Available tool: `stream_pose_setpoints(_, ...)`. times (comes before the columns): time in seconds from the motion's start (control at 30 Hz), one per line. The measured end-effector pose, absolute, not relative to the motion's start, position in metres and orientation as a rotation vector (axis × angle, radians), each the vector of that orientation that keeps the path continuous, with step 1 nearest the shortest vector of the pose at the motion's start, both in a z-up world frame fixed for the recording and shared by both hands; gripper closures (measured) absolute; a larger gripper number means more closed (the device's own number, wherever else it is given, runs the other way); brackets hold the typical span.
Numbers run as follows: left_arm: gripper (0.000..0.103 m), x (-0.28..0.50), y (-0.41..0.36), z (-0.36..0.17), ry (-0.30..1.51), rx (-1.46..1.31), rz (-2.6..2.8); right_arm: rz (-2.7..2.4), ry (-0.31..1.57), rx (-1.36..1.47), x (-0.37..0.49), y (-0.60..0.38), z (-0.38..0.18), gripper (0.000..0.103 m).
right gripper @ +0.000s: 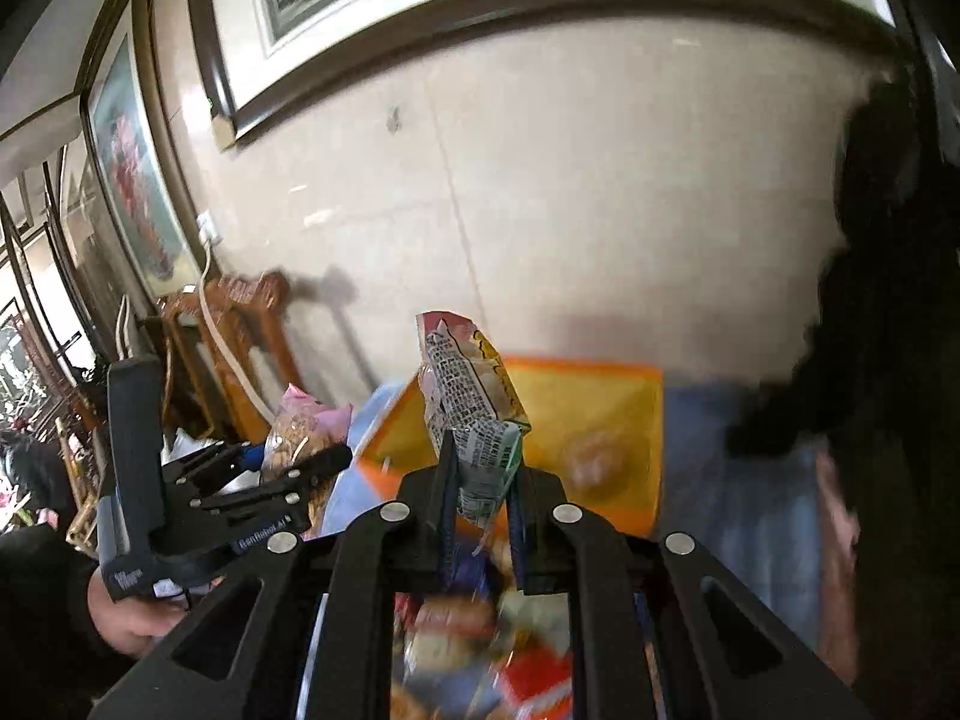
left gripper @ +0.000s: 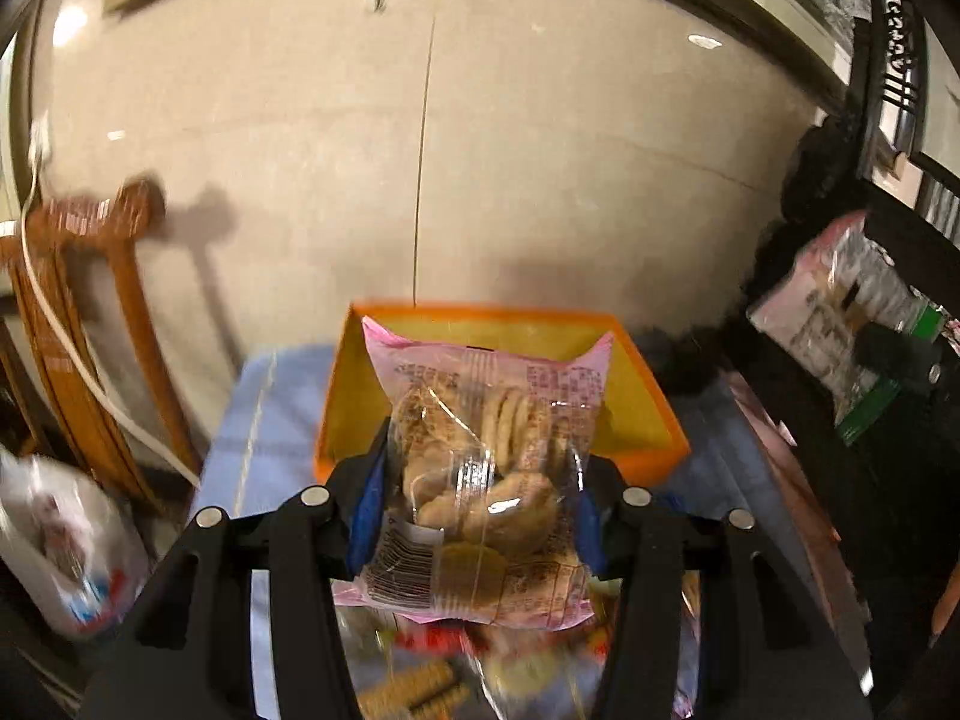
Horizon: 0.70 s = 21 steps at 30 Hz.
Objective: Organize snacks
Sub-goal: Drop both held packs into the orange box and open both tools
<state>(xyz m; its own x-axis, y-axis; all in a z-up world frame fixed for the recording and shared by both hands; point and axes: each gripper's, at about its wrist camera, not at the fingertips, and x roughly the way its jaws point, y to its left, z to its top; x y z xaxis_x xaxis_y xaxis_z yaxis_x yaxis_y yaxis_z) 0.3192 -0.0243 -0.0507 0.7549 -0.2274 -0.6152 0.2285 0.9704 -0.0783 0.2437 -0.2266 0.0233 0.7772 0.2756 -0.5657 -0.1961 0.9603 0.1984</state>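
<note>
Both tongs carry snacks above the table: left tongs point(left gripper: 480, 516) grasp a biscuit bag point(left gripper: 486, 468), right tongs point(right gripper: 480, 516) pinch a packet point(right gripper: 474, 414). Next, I think, each must reach over the orange box point(left gripper: 654, 414) near the far edge and release.

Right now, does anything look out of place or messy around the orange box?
Yes. Loose snack packets lie jumbled on the blue cloth in front of the orange box, which holds only one small item, blurred.

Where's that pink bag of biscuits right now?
In the left wrist view the pink bag of biscuits sits centre frame, clamped in the left claw just in front of the orange box.
</note>
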Motion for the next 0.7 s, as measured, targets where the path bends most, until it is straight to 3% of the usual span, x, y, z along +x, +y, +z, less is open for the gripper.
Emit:
stream_pose_setpoints(0.17,0.053,0.378,-0.038,-0.03,0.643,0.016,-0.194,0.232,0.598,0.116,0.306,-0.231,0.047,0.089)
stream_pose_setpoints(0.23,0.044,0.4,-0.039,-0.029,0.649,0.002,-0.164,0.225,0.605,0.127,0.334,-0.234,0.047,0.085)
stream_pose_setpoints(0.27,0.027,0.413,-0.038,-0.03,0.649,-0.02,-0.146,0.226,0.623,0.134,0.347,-0.237,0.043,0.079)
stream_pose_setpoints(0.3,0.017,0.418,-0.037,-0.031,0.646,-0.029,-0.134,0.222,0.636,0.139,0.355,-0.237,0.039,0.068)
stream_pose_setpoints(0.33,0.004,0.423,-0.037,-0.032,0.64,-0.031,-0.107,0.198,0.658,0.133,0.365,-0.239,0.031,0.038)
stream_pose_setpoints(0.37,0.005,0.431,-0.038,-0.033,0.633,-0.02,-0.075,0.144,0.667,0.106,0.371,-0.24,0.024,0.029)
stream_pose_setpoints(0.7,0.004,0.431,-0.028,-0.064,0.697,-0.005,-0.073,0.141,0.712,0.108,0.356,-0.246,-0.012,0.029)
